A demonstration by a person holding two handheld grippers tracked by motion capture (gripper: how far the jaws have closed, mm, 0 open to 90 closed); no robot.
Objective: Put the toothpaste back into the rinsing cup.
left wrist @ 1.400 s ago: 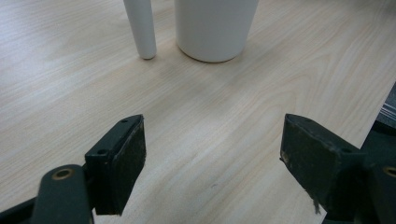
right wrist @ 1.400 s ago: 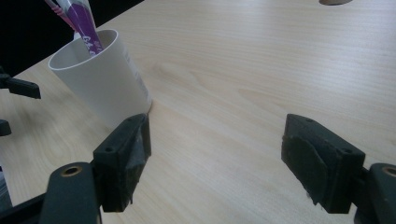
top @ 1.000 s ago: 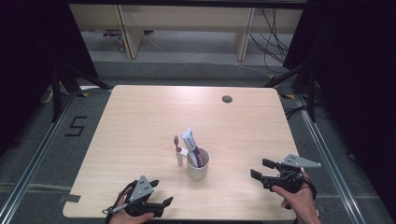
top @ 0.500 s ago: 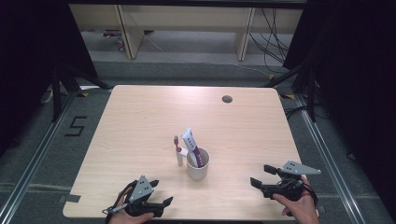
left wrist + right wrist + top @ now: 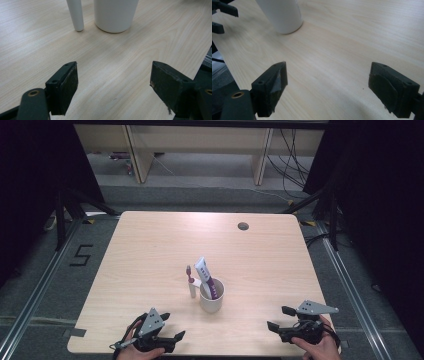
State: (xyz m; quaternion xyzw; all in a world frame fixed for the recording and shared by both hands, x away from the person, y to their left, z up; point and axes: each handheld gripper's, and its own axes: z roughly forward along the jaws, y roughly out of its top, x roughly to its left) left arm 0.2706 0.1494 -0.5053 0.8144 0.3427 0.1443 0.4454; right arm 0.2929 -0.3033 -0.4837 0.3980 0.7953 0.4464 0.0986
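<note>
Resting at the frame's bottom corners, left gripper (image 5: pixel 169 327) and right gripper (image 5: pixel 278 318), its jaws just opening, gape empty below a white ceramic cup (image 5: pixel 212 296).

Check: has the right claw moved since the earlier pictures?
Yes. In the high view the right claw has slid down toward the table's near edge, away from the cup, its jaws just opening, empty.

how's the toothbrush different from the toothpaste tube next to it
The toothbrush stands outside the white cup, propped against its left side with its white handle on the table; the toothpaste tube sits inside the cup. The toothbrush is thin, with a dark reddish head; the tube is wide, flat, white and purple. The tube reaches a little higher. Both stand nearly upright.
</note>
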